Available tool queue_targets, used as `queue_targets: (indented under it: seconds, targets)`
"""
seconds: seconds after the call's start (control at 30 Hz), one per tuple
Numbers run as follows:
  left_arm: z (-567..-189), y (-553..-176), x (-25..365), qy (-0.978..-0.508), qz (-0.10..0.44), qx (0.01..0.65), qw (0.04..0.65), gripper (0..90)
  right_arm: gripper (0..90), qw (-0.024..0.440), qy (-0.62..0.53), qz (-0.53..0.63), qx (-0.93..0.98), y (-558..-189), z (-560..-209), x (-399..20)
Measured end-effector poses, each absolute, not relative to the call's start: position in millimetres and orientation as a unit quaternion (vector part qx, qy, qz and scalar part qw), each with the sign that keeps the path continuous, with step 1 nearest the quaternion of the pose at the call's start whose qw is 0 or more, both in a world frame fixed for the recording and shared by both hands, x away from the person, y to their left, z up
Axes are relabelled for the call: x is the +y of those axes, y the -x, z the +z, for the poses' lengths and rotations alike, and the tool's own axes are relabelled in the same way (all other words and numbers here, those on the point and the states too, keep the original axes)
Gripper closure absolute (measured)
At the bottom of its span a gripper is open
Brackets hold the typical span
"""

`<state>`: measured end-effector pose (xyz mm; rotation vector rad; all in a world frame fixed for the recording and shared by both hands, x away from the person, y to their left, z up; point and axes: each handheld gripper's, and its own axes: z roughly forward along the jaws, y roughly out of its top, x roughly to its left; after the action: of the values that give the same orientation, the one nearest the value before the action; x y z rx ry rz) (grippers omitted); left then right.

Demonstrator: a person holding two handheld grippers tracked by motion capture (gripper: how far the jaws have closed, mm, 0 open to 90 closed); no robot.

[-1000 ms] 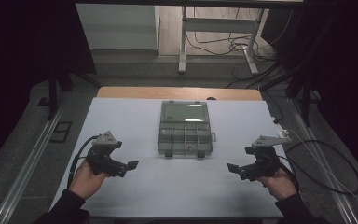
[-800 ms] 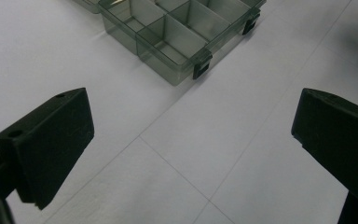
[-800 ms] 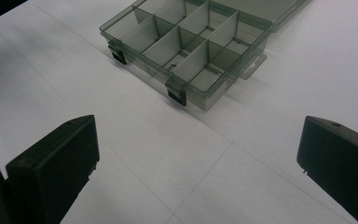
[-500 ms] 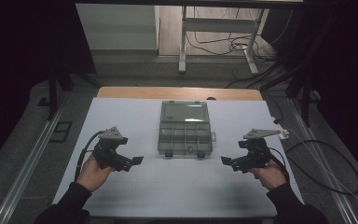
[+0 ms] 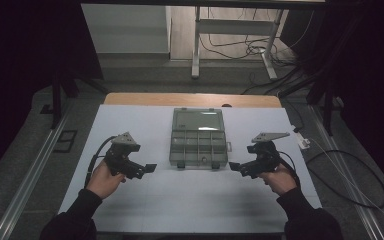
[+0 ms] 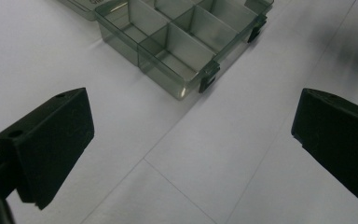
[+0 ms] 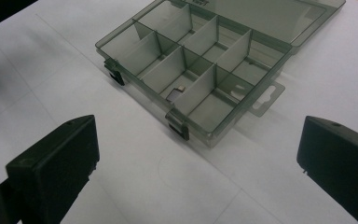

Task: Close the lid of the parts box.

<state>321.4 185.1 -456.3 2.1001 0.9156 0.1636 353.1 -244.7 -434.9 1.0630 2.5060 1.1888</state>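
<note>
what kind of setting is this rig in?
Probably a lab or workshop data-collection station, not a home: a white-topped table carrying a compartment box, loose cables on the floor behind it, a metal frame leg, and dark surroundings.

Pretty dim room overall, with dark curtains (image 5: 25, 60) closing in on both sides. The white tabletop (image 5: 130, 120) has a wooden strip (image 5: 190, 99) along its far edge. Grey floor (image 5: 145, 75) all around, metal rails (image 5: 27, 180) running along each side. Farther back there's a white table frame (image 5: 196, 45) with a tangle of black cables (image 5: 240, 50) underneath, plus a cable loop (image 5: 355, 175) at the right.
</note>
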Motion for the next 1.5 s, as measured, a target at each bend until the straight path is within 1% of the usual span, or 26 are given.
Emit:
queue_targets:
  seconds: [0.2,0.47,1.2,1.5]
  targets:
    - [-457,-332,185,-0.83,0.057,0.369,0.415,0.0,0.0,0.084,-0.359,0.401,0.838,-362,-435,-239]
    - [-457,-343,177,-0.837,0.047,0.352,0.416,0.0,0.0,0.089,-0.36,0.4,0.838,-376,-434,-229]
    - [-462,-365,168,-0.841,0.049,0.353,0.408,0.0,0.0,0.093,-0.371,0.389,0.838,-408,-443,-216]
    - [-463,-374,166,-0.826,0.041,0.371,0.423,0.0,0.0,0.09,-0.375,0.384,0.839,-419,-447,-211]
